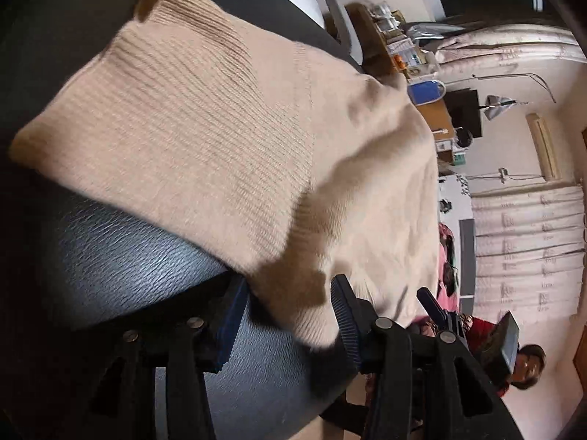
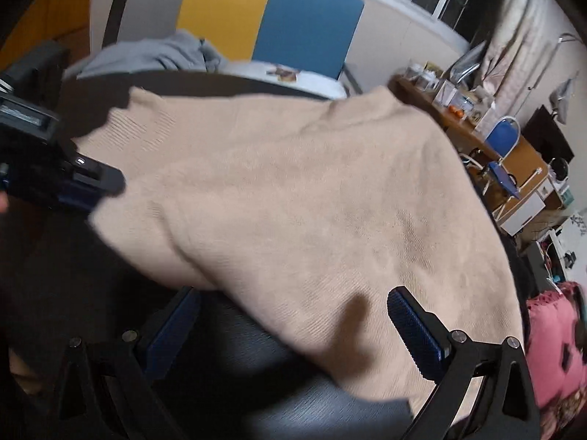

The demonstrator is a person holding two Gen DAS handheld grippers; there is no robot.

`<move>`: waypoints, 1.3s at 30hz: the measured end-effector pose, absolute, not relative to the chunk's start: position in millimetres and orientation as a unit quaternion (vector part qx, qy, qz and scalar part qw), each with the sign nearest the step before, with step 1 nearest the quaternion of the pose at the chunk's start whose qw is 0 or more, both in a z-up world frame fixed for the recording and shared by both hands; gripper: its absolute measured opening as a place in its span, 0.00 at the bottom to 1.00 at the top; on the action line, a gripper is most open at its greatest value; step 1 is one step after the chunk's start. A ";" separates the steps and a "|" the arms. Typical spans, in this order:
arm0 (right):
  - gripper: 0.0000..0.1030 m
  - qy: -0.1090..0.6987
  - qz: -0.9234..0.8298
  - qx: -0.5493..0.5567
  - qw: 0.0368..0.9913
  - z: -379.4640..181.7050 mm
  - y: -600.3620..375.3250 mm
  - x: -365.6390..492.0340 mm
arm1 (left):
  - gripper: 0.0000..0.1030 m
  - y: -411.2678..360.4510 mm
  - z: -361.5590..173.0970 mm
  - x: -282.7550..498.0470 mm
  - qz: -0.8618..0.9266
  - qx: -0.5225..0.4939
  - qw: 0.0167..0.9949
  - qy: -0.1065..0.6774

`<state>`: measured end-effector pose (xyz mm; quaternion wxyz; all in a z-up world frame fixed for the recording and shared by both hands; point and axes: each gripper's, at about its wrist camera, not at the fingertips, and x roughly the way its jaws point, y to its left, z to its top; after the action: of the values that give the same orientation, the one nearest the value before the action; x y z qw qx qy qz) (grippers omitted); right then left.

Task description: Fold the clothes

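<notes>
A beige knit sweater point(image 1: 227, 139) lies spread on a dark textured tabletop point(image 1: 121, 253); it also fills the right wrist view point(image 2: 312, 201). My left gripper point(image 1: 290, 319) is open, its blue-padded fingers point(image 1: 345, 315) on either side of the sweater's ribbed edge, not closed on it. My right gripper point(image 2: 293, 326) is open wide, its fingers point(image 2: 414, 330) astride the sweater's near edge. The left gripper's body also shows in the right wrist view point(image 2: 55, 168) at the sweater's left side.
A chair with a yellow and blue back point(image 2: 271, 18) stands behind the table with grey clothing point(image 2: 154, 55) on it. A wooden desk with clutter point(image 2: 477, 124) and a blue chair point(image 2: 506, 139) stand at the right. A pink cloth point(image 2: 554, 337) lies right of the table.
</notes>
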<state>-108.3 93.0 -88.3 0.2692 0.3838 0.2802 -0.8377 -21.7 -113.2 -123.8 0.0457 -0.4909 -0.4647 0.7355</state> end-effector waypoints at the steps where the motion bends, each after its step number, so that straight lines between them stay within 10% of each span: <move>1: 0.92 0.278 -0.831 0.398 0.274 -92.4 93.9 -115.3 | 0.50 -109.4 -123.3 -25.5 0.735 -0.493 0.048 -0.463; 4: 0.62 0.232 -0.816 0.448 0.283 -103.9 101.0 -135.6 | 0.46 -95.6 -122.5 -38.4 0.740 -0.501 0.052 -0.446; 7: 0.56 0.200 -0.817 0.460 0.285 -104.1 106.0 -139.2 | 0.17 -90.7 -120.9 -45.0 0.759 -0.502 0.051 -0.413; 16: 0.57 0.086 -0.770 0.486 0.404 -92.8 54.8 -93.2 | 0.10 -175.3 -85.7 -14.9 0.815 -0.438 -0.008 -0.379; 27: 0.68 -0.080 -0.642 0.483 0.591 -58.4 -73.3 -17.0 | 0.25 -304.7 -42.0 64.6 0.836 -0.368 -0.102 -0.393; 39: 0.98 -0.011 -0.842 0.491 0.223 -25.0 132.5 -151.7 | 0.28 -203.2 -101.2 85.8 0.815 -0.444 0.022 -0.371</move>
<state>-151.7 132.5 -25.0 0.2232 0.4914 -0.0111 -0.8418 85.8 -203.2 -101.2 0.0222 -0.4437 -0.3709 0.8155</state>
